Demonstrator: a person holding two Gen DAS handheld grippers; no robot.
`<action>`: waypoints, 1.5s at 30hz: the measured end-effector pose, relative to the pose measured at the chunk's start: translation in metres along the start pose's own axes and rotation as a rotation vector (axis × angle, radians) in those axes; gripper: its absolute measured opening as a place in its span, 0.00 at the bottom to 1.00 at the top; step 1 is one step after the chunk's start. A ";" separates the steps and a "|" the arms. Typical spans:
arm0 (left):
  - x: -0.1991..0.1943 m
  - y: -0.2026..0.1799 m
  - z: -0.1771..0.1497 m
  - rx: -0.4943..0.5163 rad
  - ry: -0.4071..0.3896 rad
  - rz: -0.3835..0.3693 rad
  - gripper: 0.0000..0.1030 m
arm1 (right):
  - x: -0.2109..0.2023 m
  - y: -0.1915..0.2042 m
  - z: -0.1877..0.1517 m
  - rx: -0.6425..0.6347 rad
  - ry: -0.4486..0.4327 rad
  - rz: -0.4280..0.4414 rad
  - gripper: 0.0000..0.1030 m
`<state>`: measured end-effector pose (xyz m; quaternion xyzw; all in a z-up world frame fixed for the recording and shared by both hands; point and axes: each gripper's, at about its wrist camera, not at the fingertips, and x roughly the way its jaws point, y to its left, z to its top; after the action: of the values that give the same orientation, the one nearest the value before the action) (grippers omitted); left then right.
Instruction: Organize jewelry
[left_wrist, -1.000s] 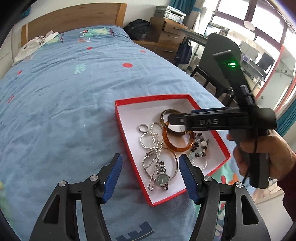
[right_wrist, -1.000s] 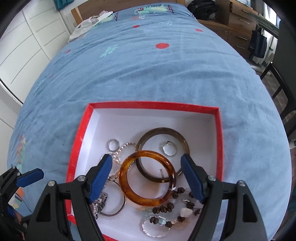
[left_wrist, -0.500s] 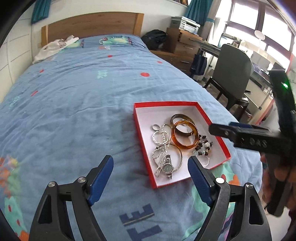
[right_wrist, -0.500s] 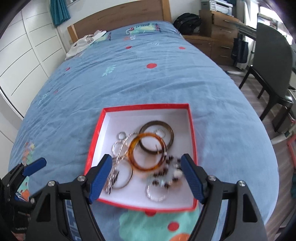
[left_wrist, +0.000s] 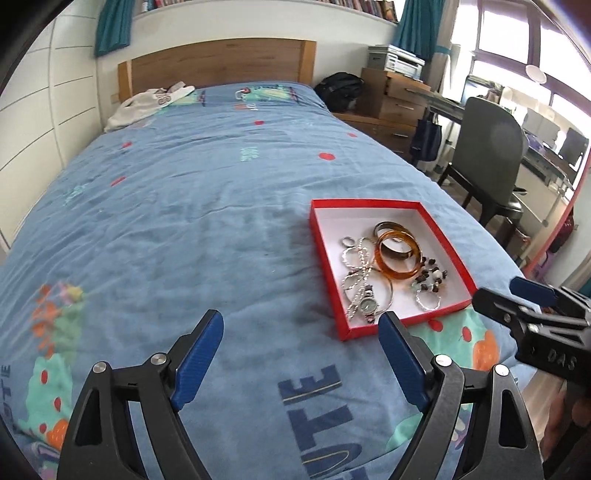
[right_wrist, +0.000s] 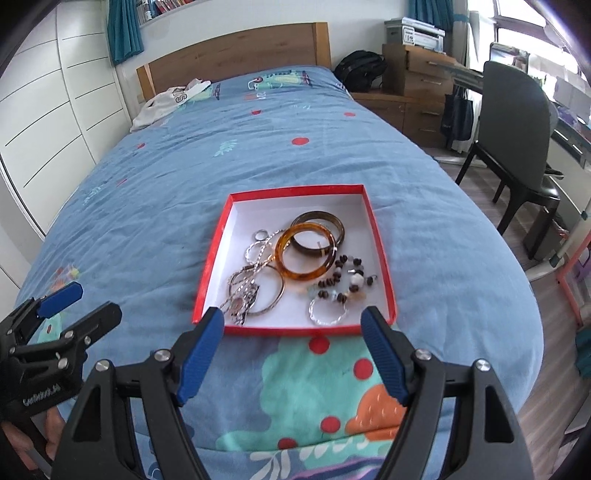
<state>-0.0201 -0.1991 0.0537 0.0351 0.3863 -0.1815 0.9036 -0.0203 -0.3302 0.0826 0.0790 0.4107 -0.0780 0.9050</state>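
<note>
A red box (right_wrist: 380, 258) with a white interior lay on the blue bedspread (left_wrist: 184, 221), toward the bed's near right corner. Inside, an amber bangle (right_wrist: 306, 256) overlapped a darker brown bangle (right_wrist: 318, 232) at the far side. To their left lay a small silver ring (right_wrist: 260, 234), twisted silver chains (right_wrist: 258, 254) and a thin silver bangle (right_wrist: 271, 295), with a wristwatch (left_wrist: 368, 304) at the near left. A beaded bracelet (right_wrist: 343, 277) and a wavy silver hoop (right_wrist: 328, 314) occupied the near right.

The left gripper (left_wrist: 301, 354) hung over bare bedspread to the left of the box; its jaws had just been opening and stood wide apart with nothing between them. The right gripper (right_wrist: 293, 350) hung just short of the box's near edge, jaws likewise wide apart and empty. Neither touched the box. A dark chair (right_wrist: 517, 140) stood to the right of the bed.
</note>
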 end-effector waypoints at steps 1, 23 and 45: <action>-0.001 0.001 -0.002 -0.004 -0.002 0.006 0.82 | -0.001 0.002 -0.002 -0.002 -0.006 -0.004 0.74; -0.019 -0.006 -0.024 -0.040 -0.040 0.055 0.95 | -0.023 0.007 -0.045 -0.002 -0.081 -0.025 0.74; -0.011 -0.010 -0.024 -0.049 -0.017 0.083 0.96 | -0.011 -0.016 -0.042 0.027 -0.080 -0.015 0.74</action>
<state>-0.0468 -0.2003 0.0451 0.0273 0.3813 -0.1346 0.9142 -0.0612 -0.3359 0.0619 0.0851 0.3737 -0.0933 0.9189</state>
